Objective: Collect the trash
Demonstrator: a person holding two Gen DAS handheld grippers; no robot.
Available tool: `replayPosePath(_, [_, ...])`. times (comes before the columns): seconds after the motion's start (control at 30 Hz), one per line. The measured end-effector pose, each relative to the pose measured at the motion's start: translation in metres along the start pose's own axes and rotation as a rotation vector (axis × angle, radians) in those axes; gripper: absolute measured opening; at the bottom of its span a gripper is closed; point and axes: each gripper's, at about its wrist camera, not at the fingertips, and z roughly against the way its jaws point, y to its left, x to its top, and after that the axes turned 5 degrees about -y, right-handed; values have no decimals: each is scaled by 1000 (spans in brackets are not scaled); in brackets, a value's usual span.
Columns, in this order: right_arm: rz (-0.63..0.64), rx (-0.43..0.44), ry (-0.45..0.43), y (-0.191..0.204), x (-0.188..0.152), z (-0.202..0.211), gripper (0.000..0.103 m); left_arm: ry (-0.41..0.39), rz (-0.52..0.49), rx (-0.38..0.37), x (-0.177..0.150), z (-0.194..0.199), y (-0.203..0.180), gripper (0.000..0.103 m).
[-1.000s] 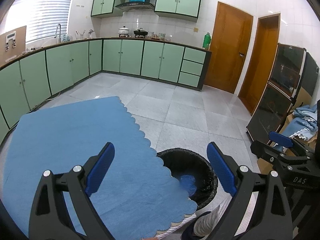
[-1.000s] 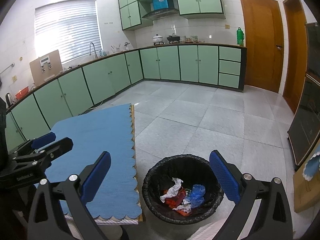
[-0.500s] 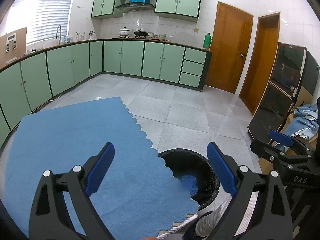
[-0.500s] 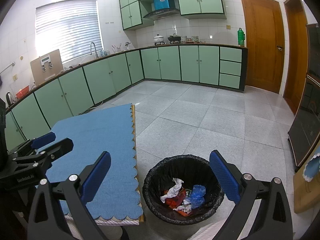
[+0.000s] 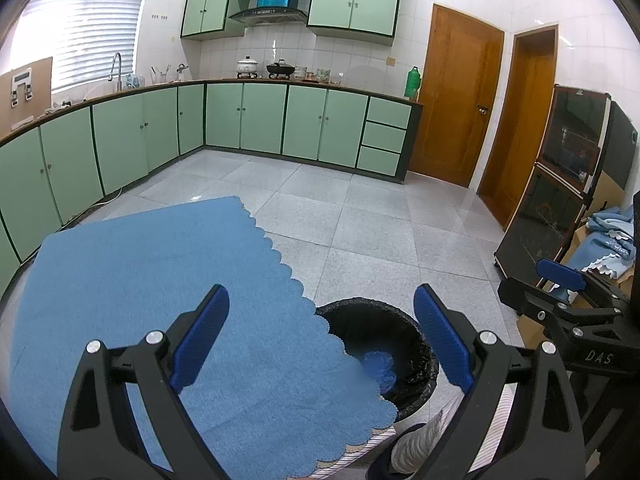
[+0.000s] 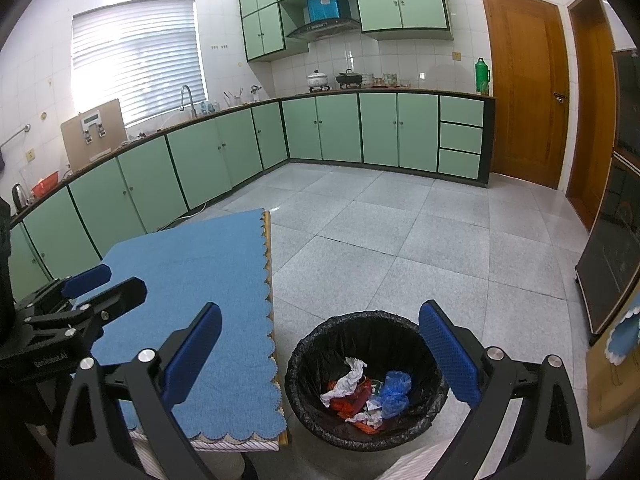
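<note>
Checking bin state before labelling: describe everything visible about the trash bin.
The trash bin is round, open-topped and lidless, lined with a crinkled black plastic bag folded over its rim. It stands upright on the grey tiled floor, close beside the corner of the table with the blue scalloped cloth; contact cannot be told. Inside lie a crumpled white paper, red scraps and a blue plastic wad. Neither gripper touches it.

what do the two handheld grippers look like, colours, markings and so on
Both grippers look alike: the left gripper and right gripper have black angular frames with triangular cut-outs, silver round bolt heads at the pivots, and long jaws faced with blue dimpled pads. White lettering marks the bodies: "DAS" on the right one as seen from the left wrist view, "GenRobot.AI" on the left one from the right wrist view. No cables show.
</note>
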Motion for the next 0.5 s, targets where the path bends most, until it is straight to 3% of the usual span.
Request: replayPosePath(0.5, [-1, -1, 2, -1, 1, 1, 97, 0, 0, 2, 1, 0, 1, 91])
